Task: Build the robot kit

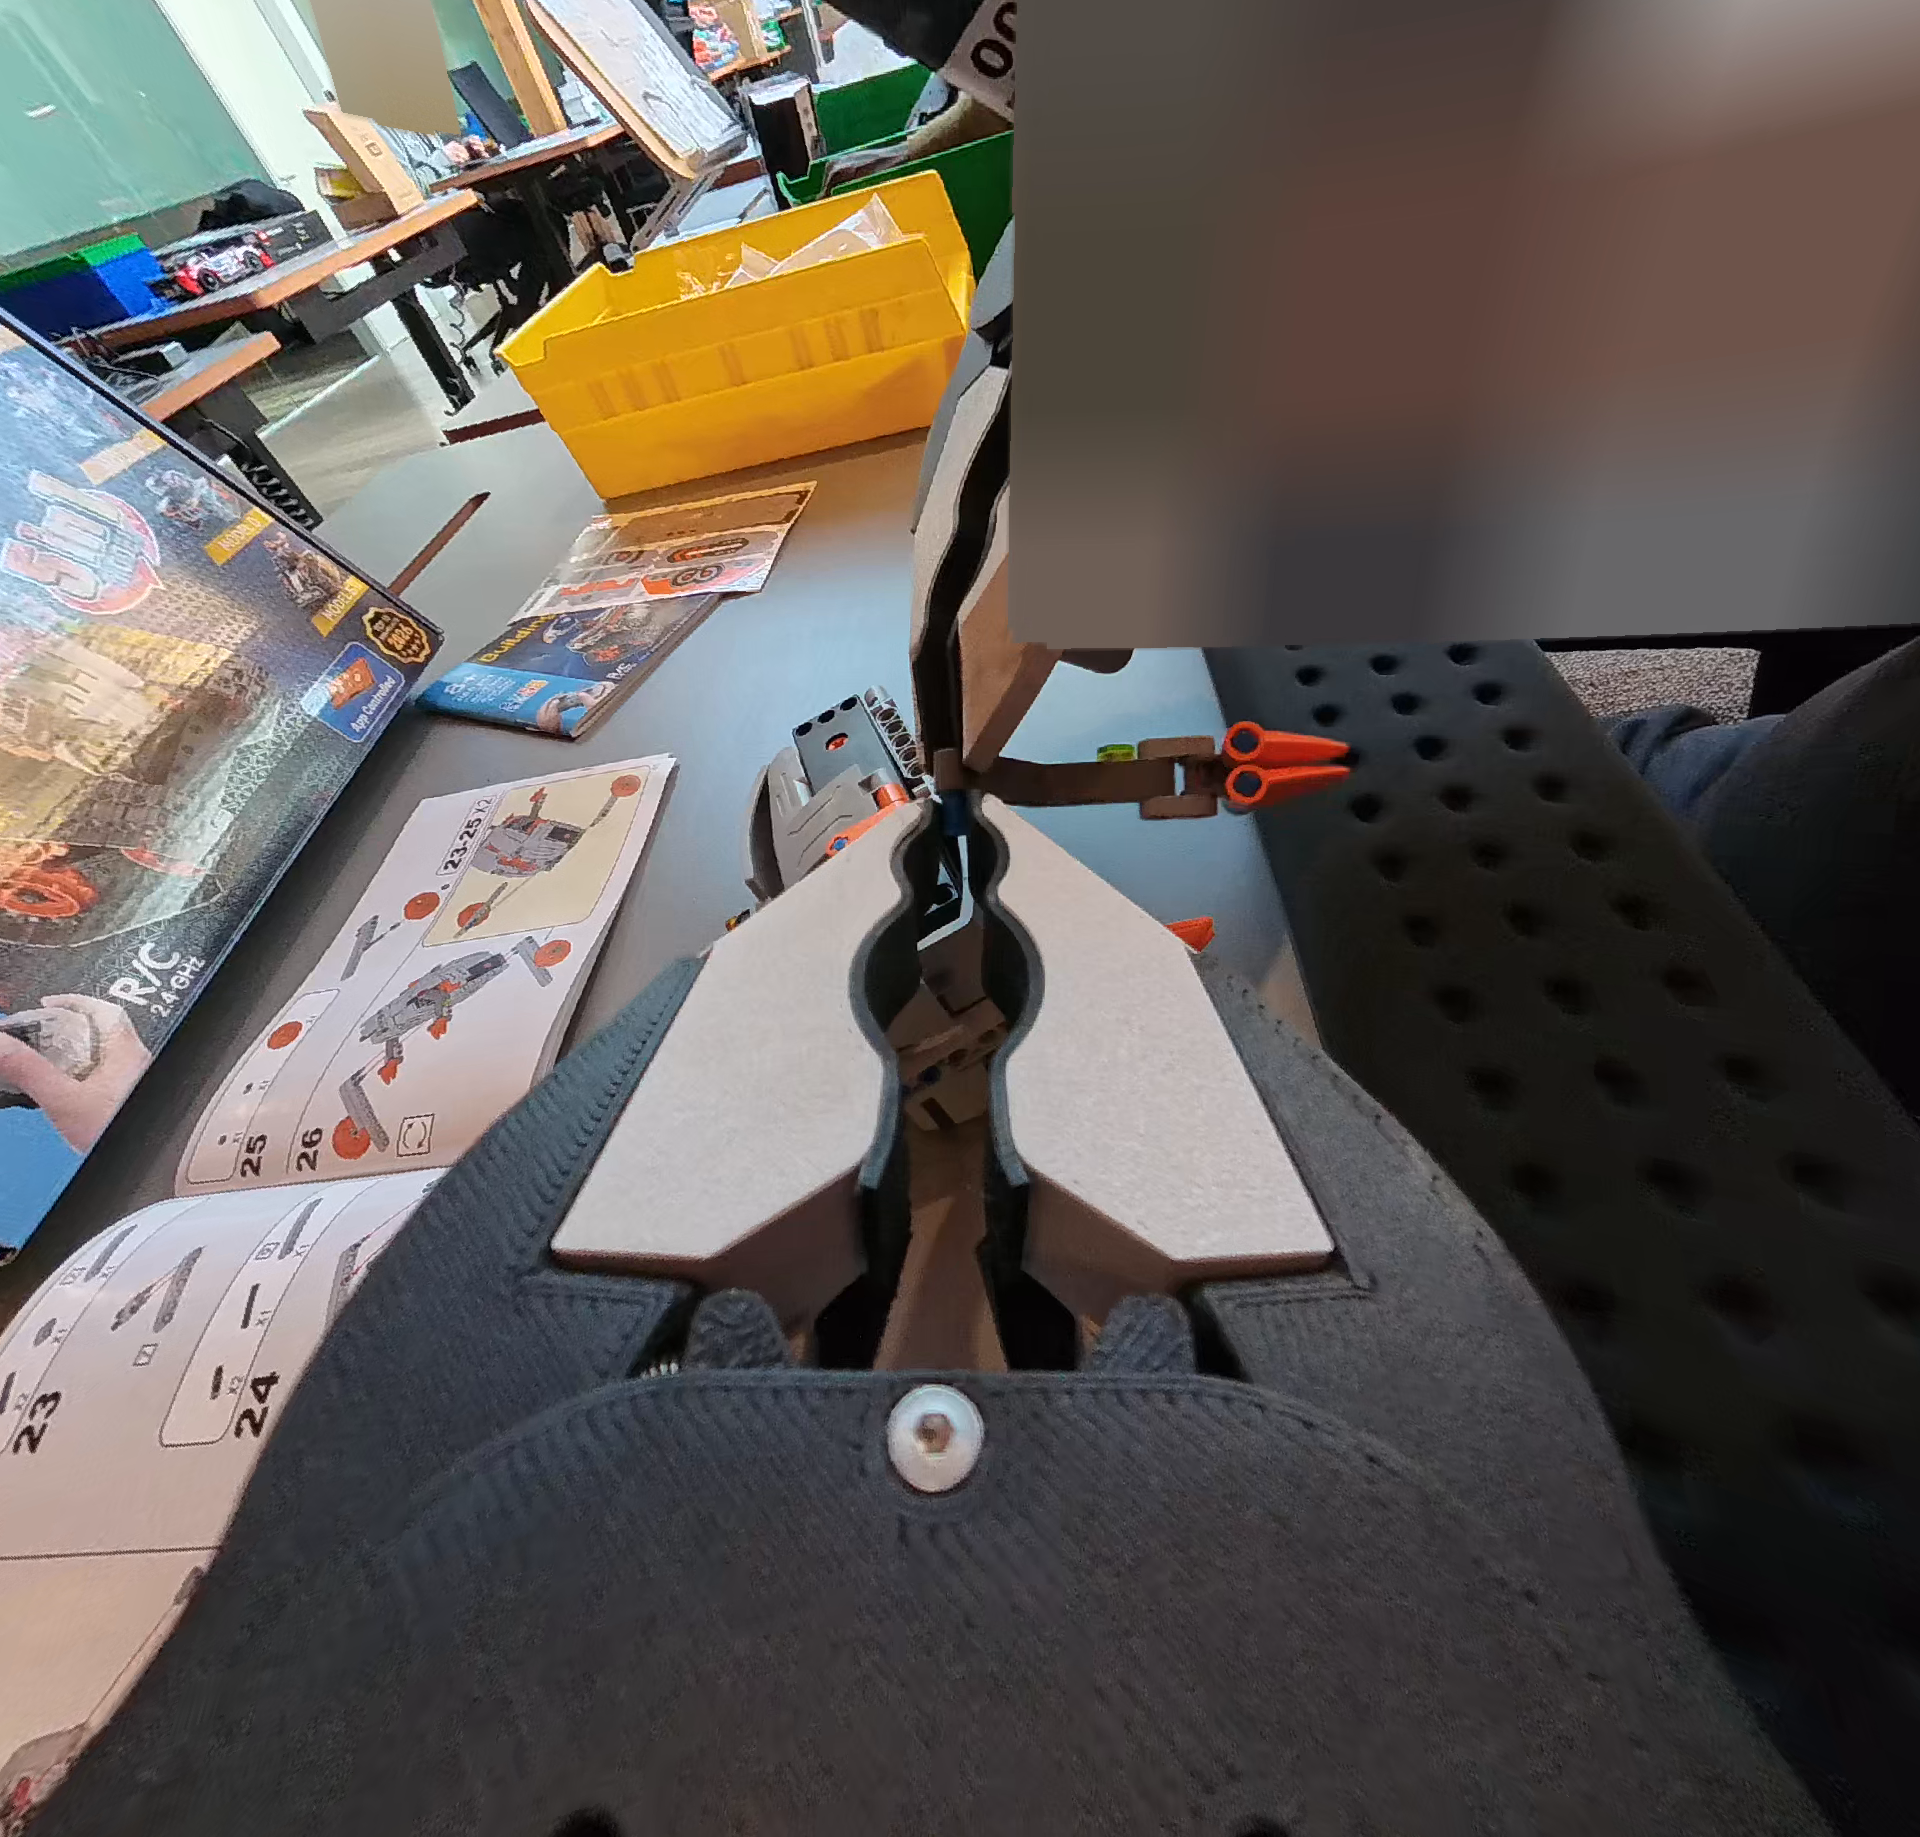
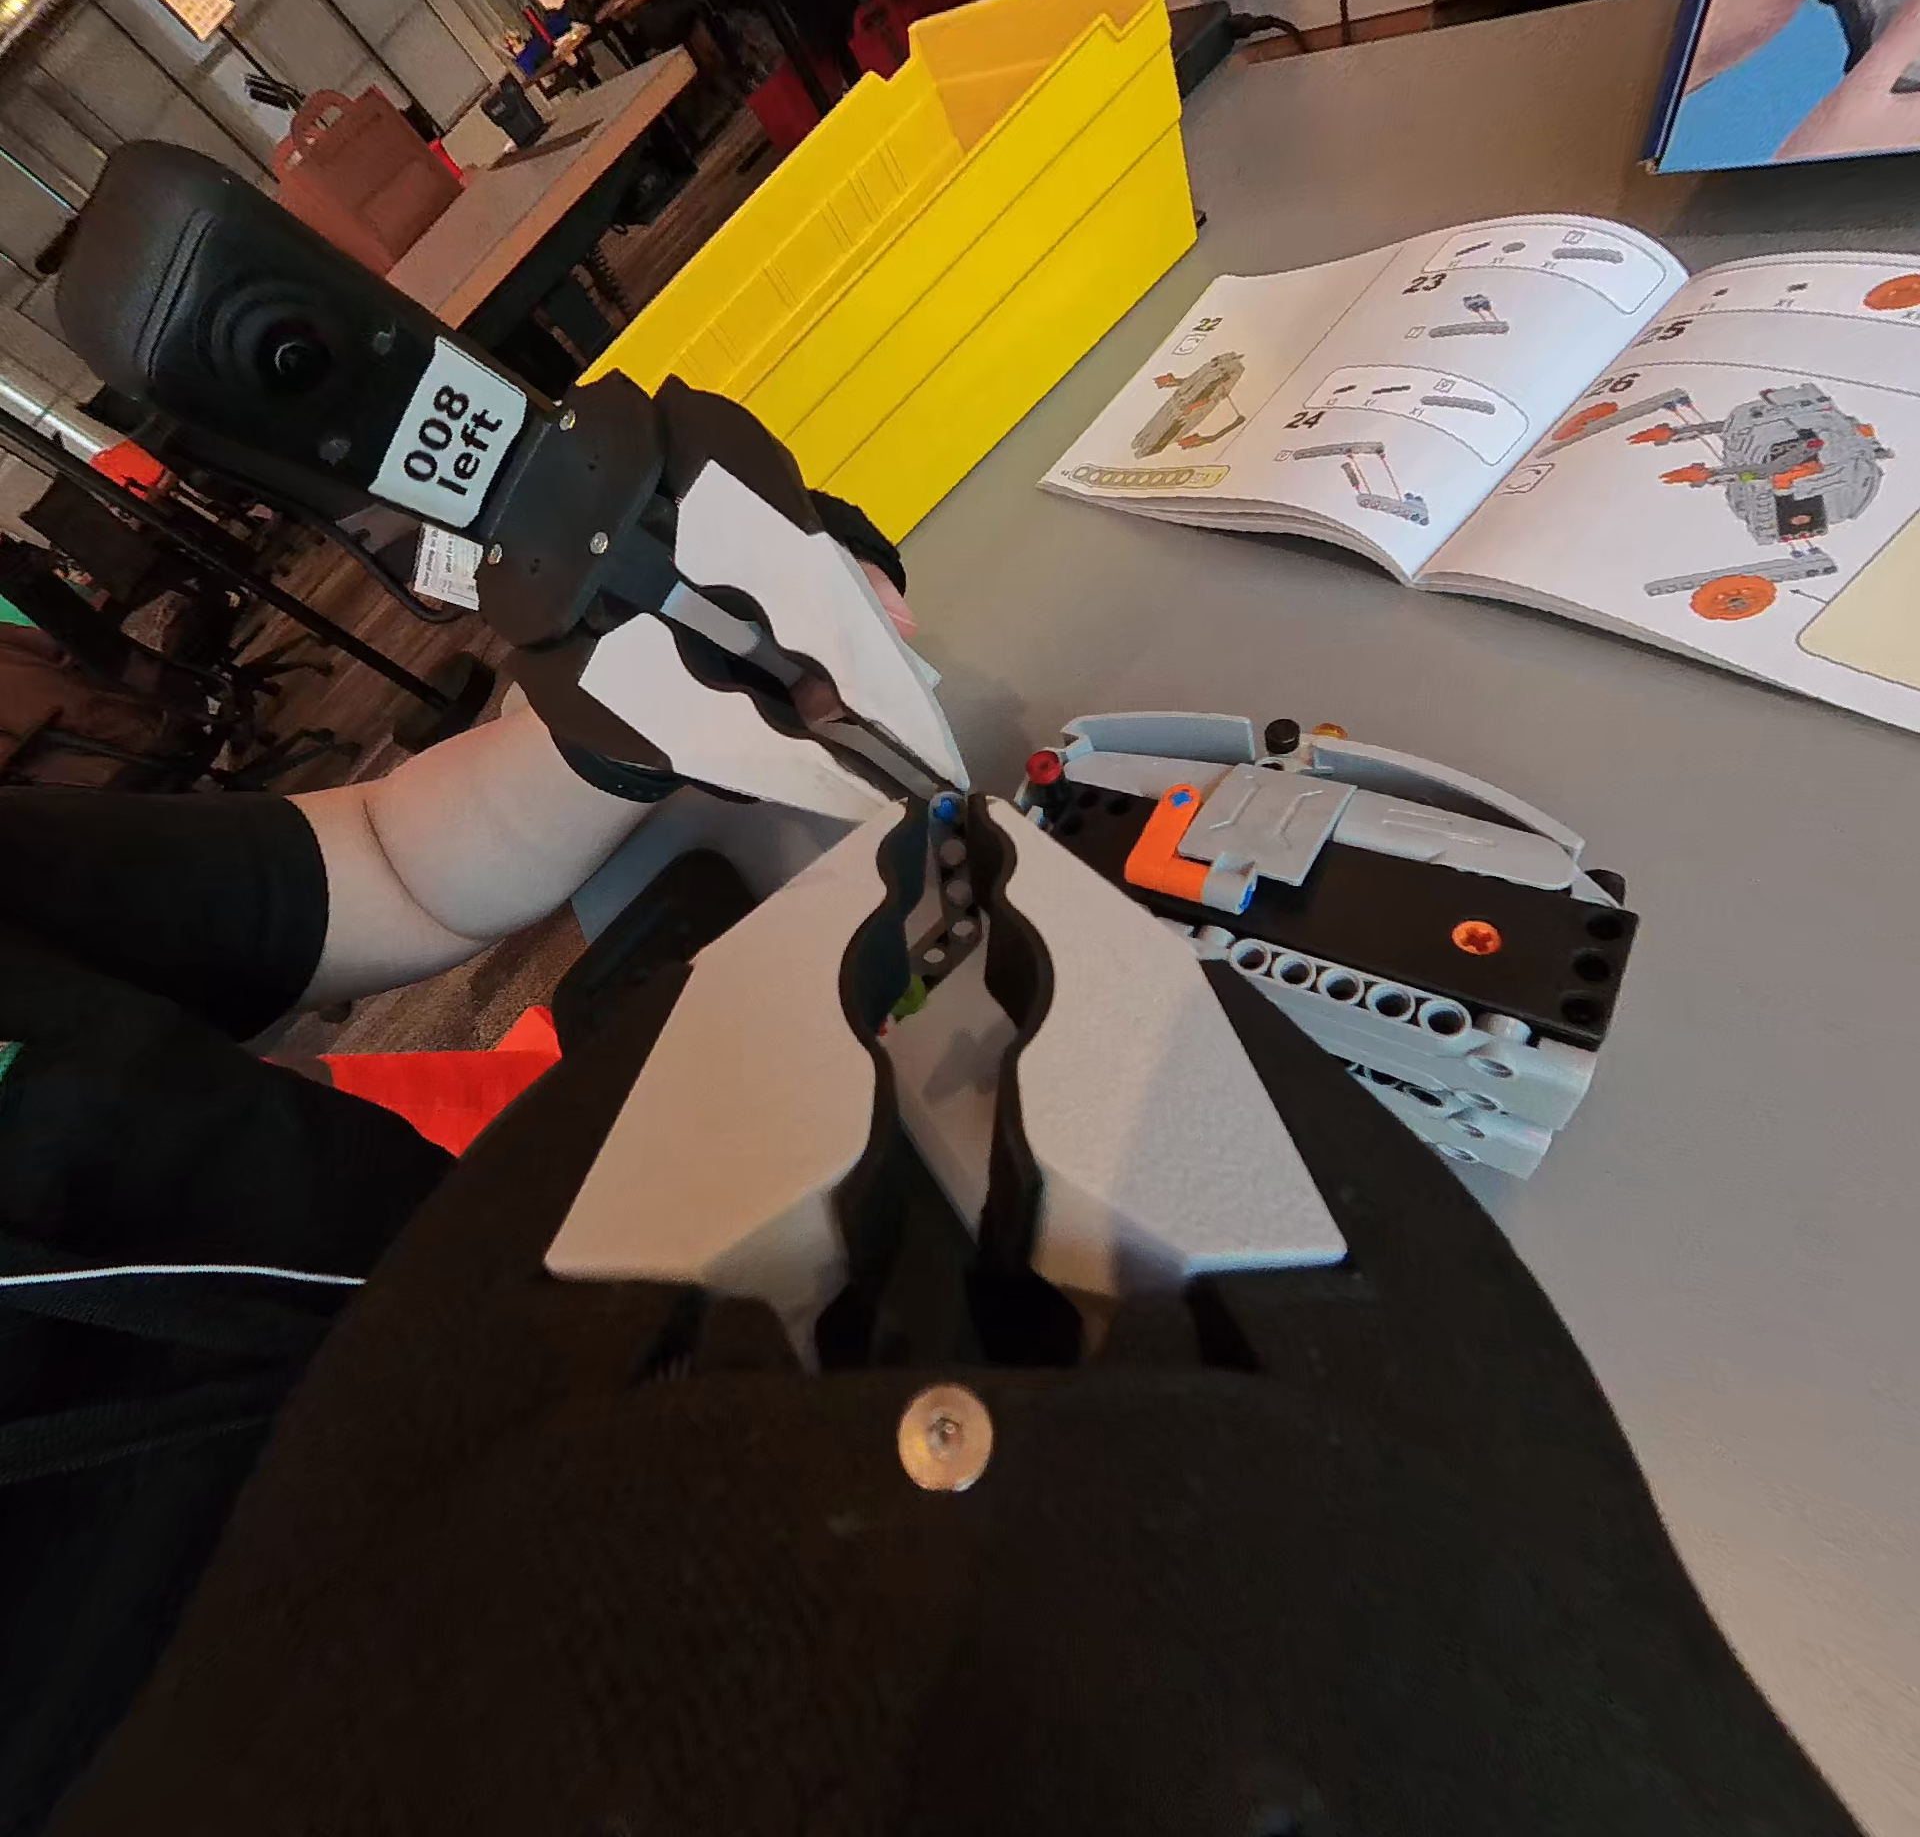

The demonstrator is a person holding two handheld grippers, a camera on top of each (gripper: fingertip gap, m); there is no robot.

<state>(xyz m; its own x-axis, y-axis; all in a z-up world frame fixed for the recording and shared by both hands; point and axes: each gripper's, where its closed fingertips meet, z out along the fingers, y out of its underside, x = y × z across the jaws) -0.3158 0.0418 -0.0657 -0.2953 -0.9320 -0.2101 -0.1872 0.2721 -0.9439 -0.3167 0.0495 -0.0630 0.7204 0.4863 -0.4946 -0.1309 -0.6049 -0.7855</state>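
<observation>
My left gripper [image 1: 951,819] is shut on a light grey beam [image 2: 727,629] that lies between its fingers. My right gripper [image 2: 951,813] is shut on a dark grey holed beam [image 2: 951,888] with a blue pin at its tip. That beam carries a small green piece and two orange claws [image 1: 1288,764] at its far end. The two grippers meet tip to tip just above the table. In the left wrist view the right gripper [image 1: 951,764] comes in from above. A grey, black and orange brick model [image 2: 1351,914] lies on the table right beside the tips.
A yellow bin [image 2: 966,260] stands behind on the grey table [image 2: 1558,125]. An open instruction booklet [image 2: 1507,416] lies beyond the model, with the kit box [image 1: 156,748], a second booklet and a sticker sheet [image 1: 675,551] nearby. A black perforated panel [image 1: 1507,956] stands at the table edge.
</observation>
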